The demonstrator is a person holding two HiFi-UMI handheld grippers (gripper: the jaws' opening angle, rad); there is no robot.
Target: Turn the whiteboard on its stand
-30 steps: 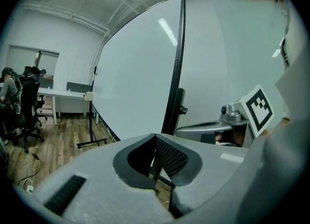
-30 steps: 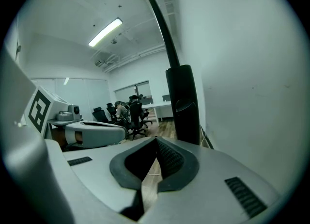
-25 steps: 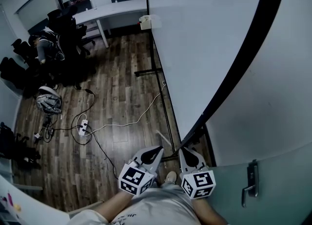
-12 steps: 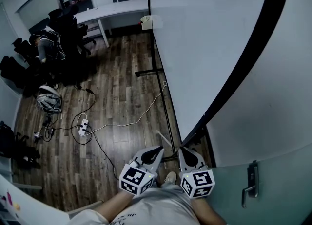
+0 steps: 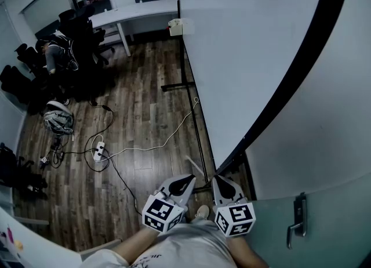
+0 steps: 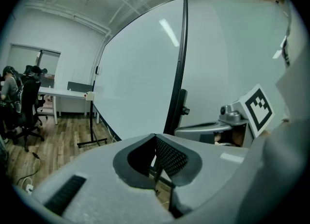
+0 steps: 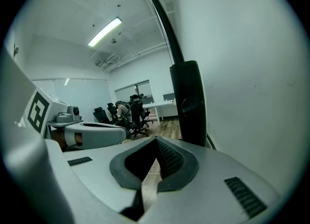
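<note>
The whiteboard (image 5: 243, 46) is a large white panel with a black frame edge (image 5: 290, 75). It hangs on a black stand (image 5: 197, 127) whose foot bar (image 5: 177, 85) rests on the wooden floor. My left gripper (image 5: 186, 178) and right gripper (image 5: 221, 180) are held side by side close to my body, just short of the board's near lower corner. Both are shut and hold nothing. The left gripper (image 6: 155, 138) points at the board's face (image 6: 135, 72) and frame edge (image 6: 177, 72). In front of the right gripper (image 7: 156, 143) stands the black frame bracket (image 7: 189, 102).
A power strip (image 5: 99, 152) with trailing cables lies on the floor to the left, beside a helmet (image 5: 58, 119). Office chairs and a seated person (image 5: 55, 52) fill the far left near a white desk (image 5: 133, 11). A door with a handle (image 5: 298, 219) and a wall (image 5: 324, 122) are at right.
</note>
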